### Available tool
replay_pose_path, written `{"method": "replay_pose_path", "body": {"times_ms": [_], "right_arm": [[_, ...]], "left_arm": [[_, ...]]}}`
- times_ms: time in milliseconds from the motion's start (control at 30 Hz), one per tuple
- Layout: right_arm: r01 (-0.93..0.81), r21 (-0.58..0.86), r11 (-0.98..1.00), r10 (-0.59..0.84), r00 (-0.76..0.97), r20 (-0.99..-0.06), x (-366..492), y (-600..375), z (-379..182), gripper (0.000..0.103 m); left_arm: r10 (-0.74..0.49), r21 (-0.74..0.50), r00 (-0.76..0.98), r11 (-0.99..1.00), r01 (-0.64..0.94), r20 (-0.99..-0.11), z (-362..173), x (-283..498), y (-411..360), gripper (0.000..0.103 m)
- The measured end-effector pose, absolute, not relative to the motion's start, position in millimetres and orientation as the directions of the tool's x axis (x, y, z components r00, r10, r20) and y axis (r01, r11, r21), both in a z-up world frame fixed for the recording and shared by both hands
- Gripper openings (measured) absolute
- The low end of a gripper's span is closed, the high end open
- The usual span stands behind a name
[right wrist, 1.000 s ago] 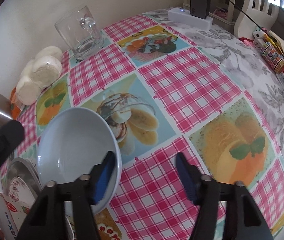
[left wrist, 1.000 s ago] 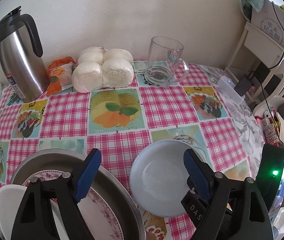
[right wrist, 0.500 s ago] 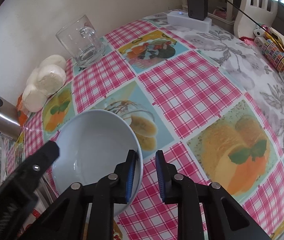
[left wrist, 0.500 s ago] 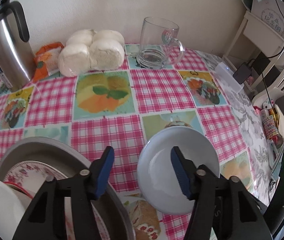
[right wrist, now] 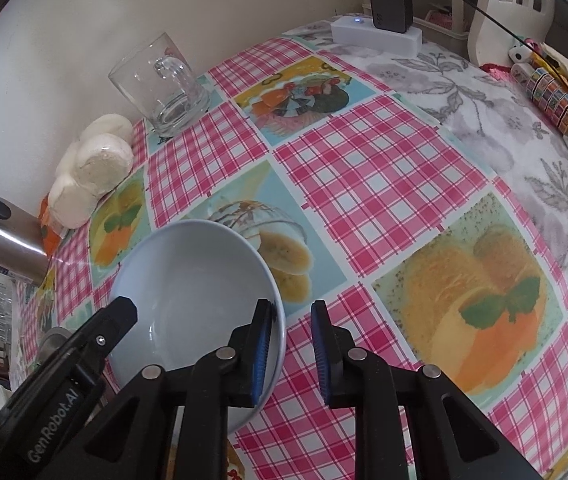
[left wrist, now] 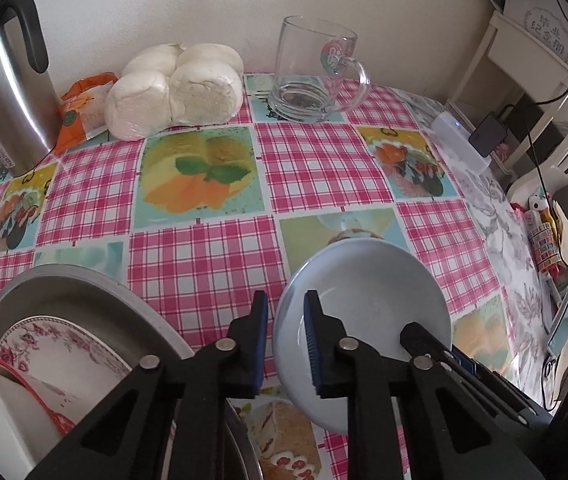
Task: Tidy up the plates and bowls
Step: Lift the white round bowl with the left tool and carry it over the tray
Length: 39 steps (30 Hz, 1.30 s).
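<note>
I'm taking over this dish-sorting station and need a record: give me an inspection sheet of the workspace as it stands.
Surface: checked tablecloth, no spills seen.
Job's things: blue bowl near the front; flowered plate inside a metal basin beside it.
Clutter: steel jug, bagged buns, orange packet and glass mug along the wall.
Grippers: left tool closing, bowl's rim between its jaws; right tool narrow, astride the opposite rim, contact unclear.
Cables: charger in a white power strip; black cable running off.
Surroundings: plain wall; white shelf at the table's end.
</note>
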State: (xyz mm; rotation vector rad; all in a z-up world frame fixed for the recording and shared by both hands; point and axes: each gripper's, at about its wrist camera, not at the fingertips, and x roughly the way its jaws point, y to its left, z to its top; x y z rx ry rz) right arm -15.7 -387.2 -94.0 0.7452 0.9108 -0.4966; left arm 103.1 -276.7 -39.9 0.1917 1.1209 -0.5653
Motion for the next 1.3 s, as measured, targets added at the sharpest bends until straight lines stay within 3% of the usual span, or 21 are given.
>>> {"method": "replay_pose_path", "body": {"times_ms": [467, 600, 933, 1300], "right_arm": [[0.665, 0.395, 0.634, -0.057, 0.550, -0.833, -21, -396, -95, 0.008], [0.664, 0.415, 0.622, -0.035, 0.554, -0.832, -23, -397, -95, 0.009], [0.627, 0.465, 0.625, -0.050, 0.627, -0.778, -39, -392, -49, 0.009], [0.515, 0.503, 0.694, -0.028, 0.717, -0.697, -44, -334, 15, 0.011]], "left_arm": [[-0.346, -0.180, 0.235, 0.830, 0.527, -0.908, -59, 99, -284, 0.009], [-0.384, -0.223, 0.224, 0.824, 0.521, -0.896, -53, 98, -281, 0.009], [-0.478, -0.278, 0.287, 0.801, 0.529, -0.830, 6, 92, -259, 0.009], [-0.525, -0.347, 0.354, 0.819, 0.457, -0.774, 59, 90, -182, 0.009]]}}
